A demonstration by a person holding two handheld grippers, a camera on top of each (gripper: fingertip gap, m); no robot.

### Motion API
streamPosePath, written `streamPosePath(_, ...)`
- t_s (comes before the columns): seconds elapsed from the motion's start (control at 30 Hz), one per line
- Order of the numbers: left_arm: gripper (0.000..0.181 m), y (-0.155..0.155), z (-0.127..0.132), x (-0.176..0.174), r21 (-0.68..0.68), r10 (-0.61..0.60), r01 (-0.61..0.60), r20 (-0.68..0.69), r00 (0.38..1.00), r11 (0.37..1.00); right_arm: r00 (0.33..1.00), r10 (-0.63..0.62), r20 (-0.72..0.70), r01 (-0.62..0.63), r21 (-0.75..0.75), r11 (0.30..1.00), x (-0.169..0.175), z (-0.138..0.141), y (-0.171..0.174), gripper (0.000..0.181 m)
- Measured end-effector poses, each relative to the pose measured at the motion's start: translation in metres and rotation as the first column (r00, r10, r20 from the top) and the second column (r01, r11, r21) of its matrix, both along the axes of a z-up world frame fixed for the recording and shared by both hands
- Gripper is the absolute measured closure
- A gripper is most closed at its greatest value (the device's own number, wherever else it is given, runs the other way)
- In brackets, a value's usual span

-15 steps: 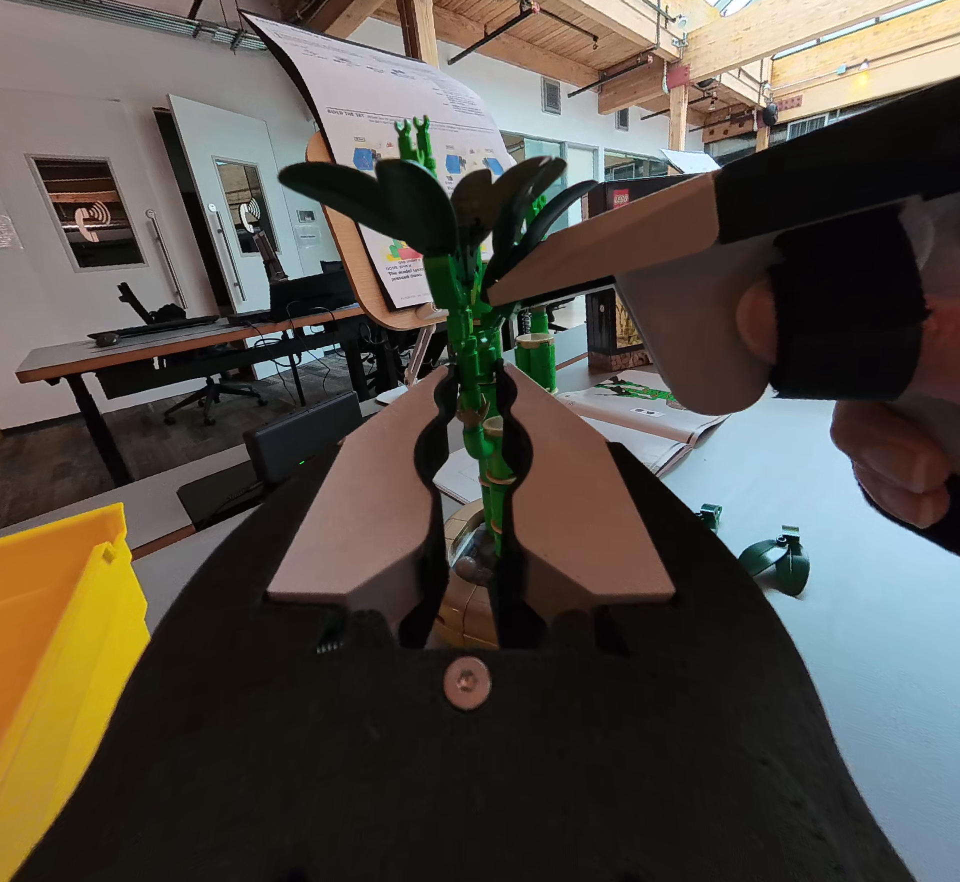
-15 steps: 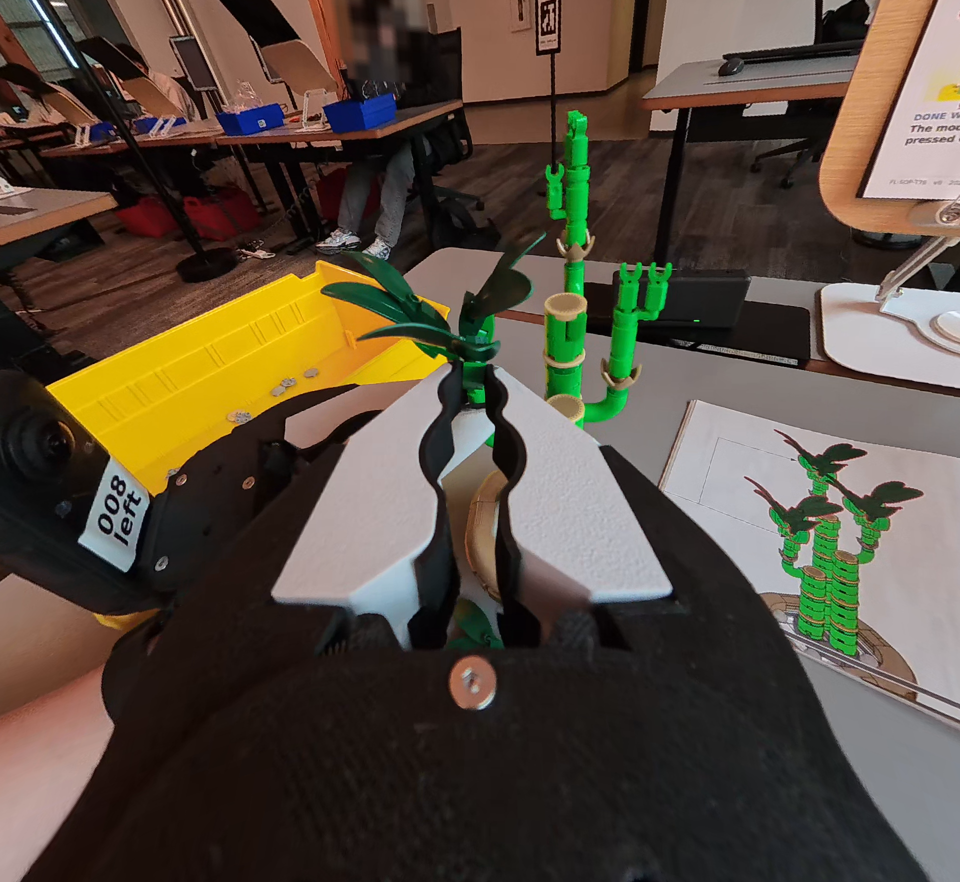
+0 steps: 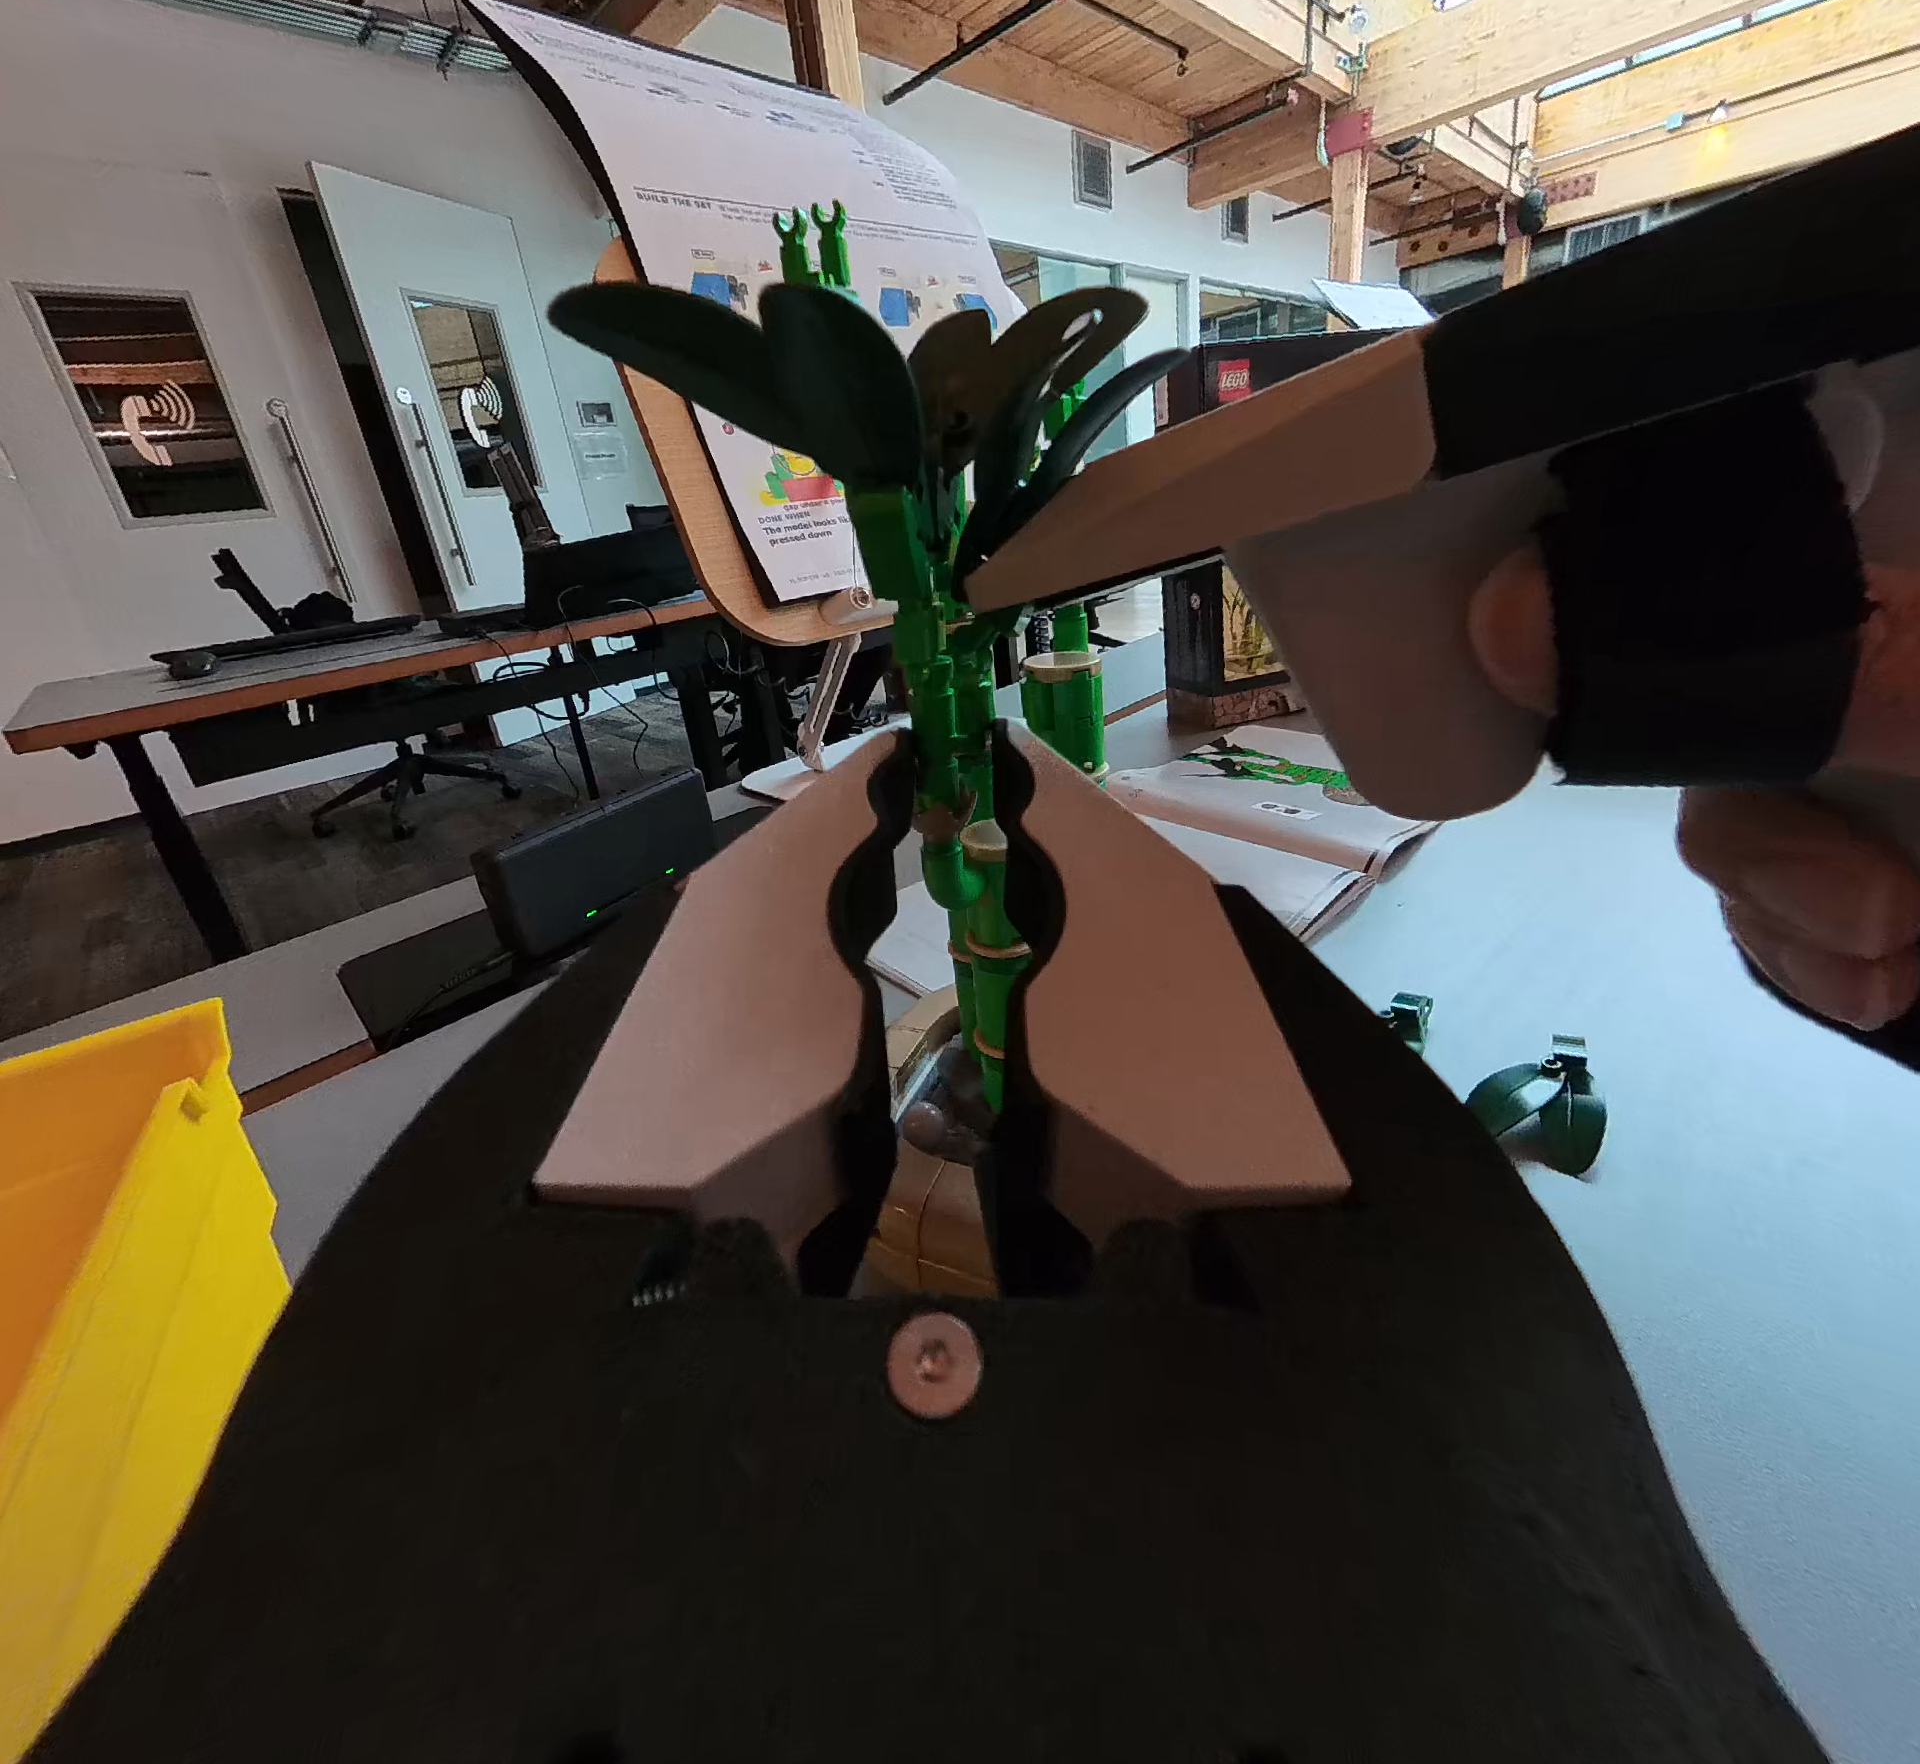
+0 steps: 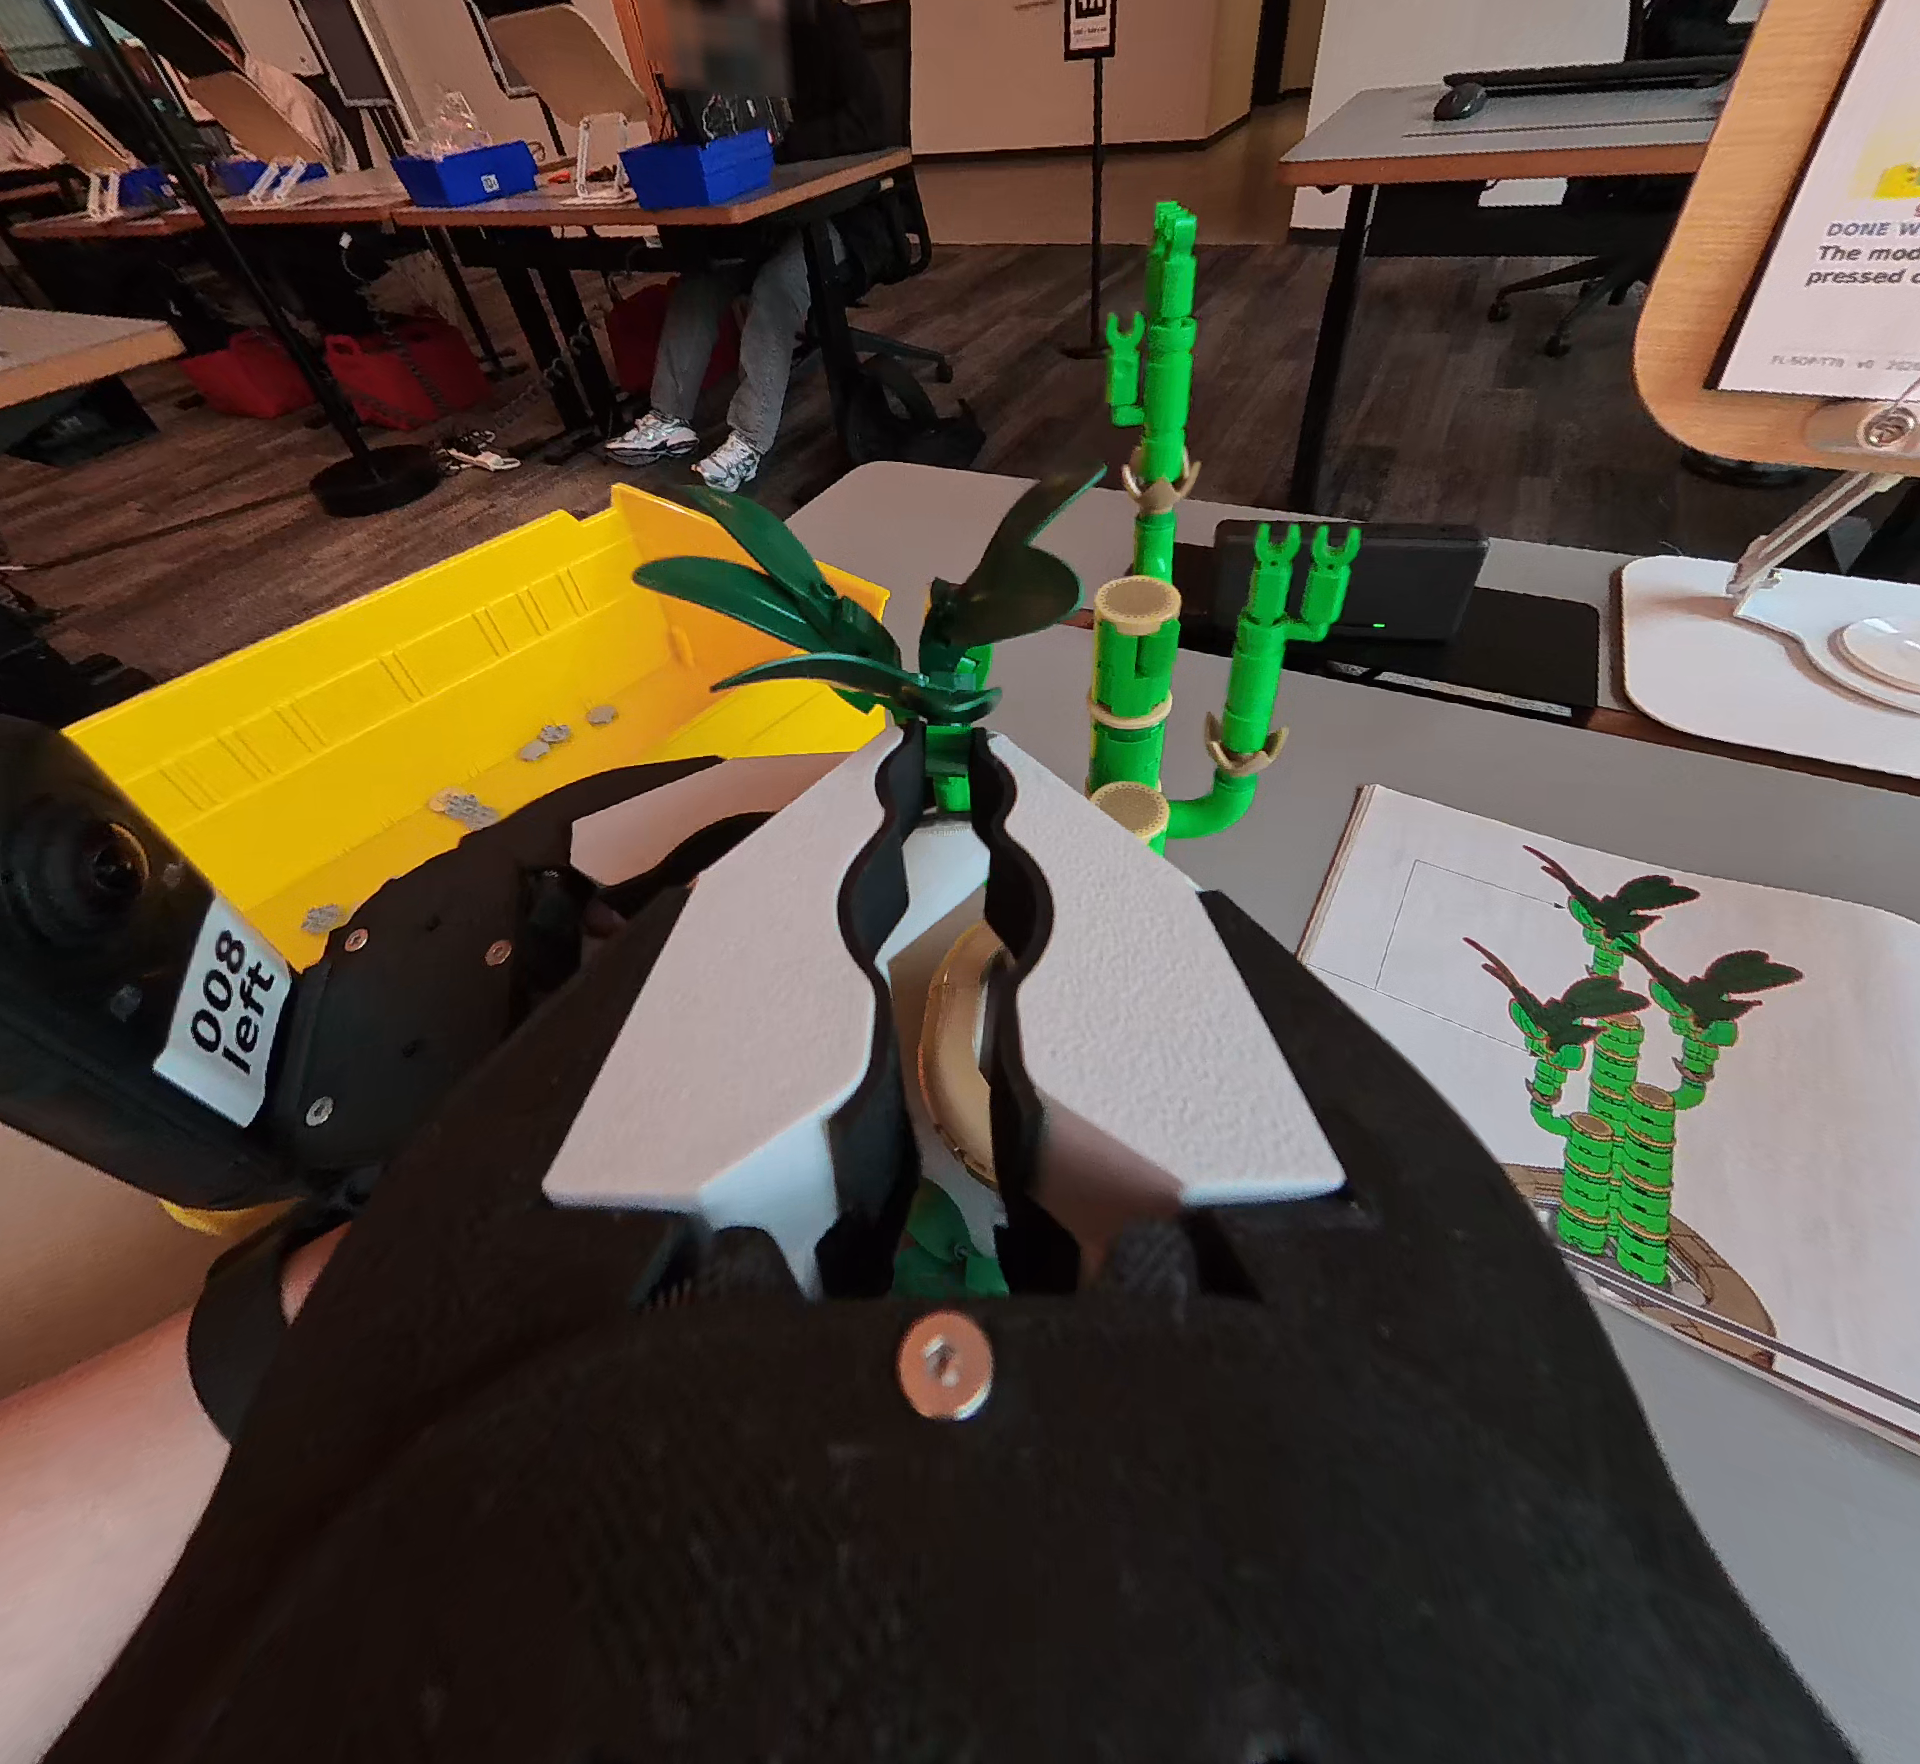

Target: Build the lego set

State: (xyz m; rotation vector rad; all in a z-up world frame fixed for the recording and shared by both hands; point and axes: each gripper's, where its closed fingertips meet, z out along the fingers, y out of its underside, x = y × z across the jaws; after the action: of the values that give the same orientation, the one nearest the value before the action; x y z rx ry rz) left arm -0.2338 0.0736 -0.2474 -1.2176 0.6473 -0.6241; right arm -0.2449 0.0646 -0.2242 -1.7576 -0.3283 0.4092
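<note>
Green plastic stalk (image 3: 940,727), jointed, w/ dark-green leaf cluster (image 3: 831,384) at top. It stands between the fingers of my left claw (image 3: 948,758), on the tan round base (image 3: 920,1236) on the grey table (image 3: 1683,1039).

- Left claw: fingers close on either side of the stalk partway up; I take it as clamped on it, to steady it.
- Right claw (image 4: 940,758): tips pinched together on the leaf cluster's stem (image 4: 948,706), just under the leaves. Seen from the left view it comes in from the right, roughly level.
- Step, my guess: seating the leaf cluster on the stalk top. Next move needs a straight push along the stalk while my left claw holds firm; a sideways push could snap a joint.
- Stalk: long axis vertical, top up; leaves fan out and upward.
- Nearby: taller bare stalks (image 4: 1164,426) w/ empty clips behind; spare leaves (image 3: 1538,1101) on table; open booklet (image 4: 1621,1008) to the right; yellow bin (image 4: 416,706) to the left.
</note>
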Motion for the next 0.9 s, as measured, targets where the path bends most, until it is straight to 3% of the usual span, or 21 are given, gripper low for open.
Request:
streamPosePath(0.33, 0.163, 0.0011, -0.0006, 0.0011, -0.015, -0.010, 0.010, 0.004, 1.000, 1.000, 1.000, -0.024, 0.021, 0.024, -0.025, 0.999, 0.0004, -0.0016, -0.0012, 0.174)
streamPosePath(0.4, 0.170, 0.0032, -0.0005, -0.0017, -0.021, 0.001, -0.001, 0.010, 1.000, 1.000, 1.000, -0.020, 0.022, 0.020, -0.031, 0.999, -0.0009, -0.0019, -0.0014, 0.174)
streamPosePath(0.6, 0.170, 0.0010, -0.0005, -0.0012, -0.004, -0.020, 0.020, 0.007, 1.000, 1.000, 1.000, -0.023, -0.012, 0.022, -0.054, 0.998, -0.0019, -0.0004, 0.0005, 0.174)
streamPosePath(0.9, 0.170, 0.0013, -0.0006, -0.0018, -0.011, -0.022, 0.022, 0.012, 1.000, 1.000, 0.997, -0.051, 0.063, 0.055, -0.060, 0.997, -0.0031, -0.0005, 0.0014, 0.174)
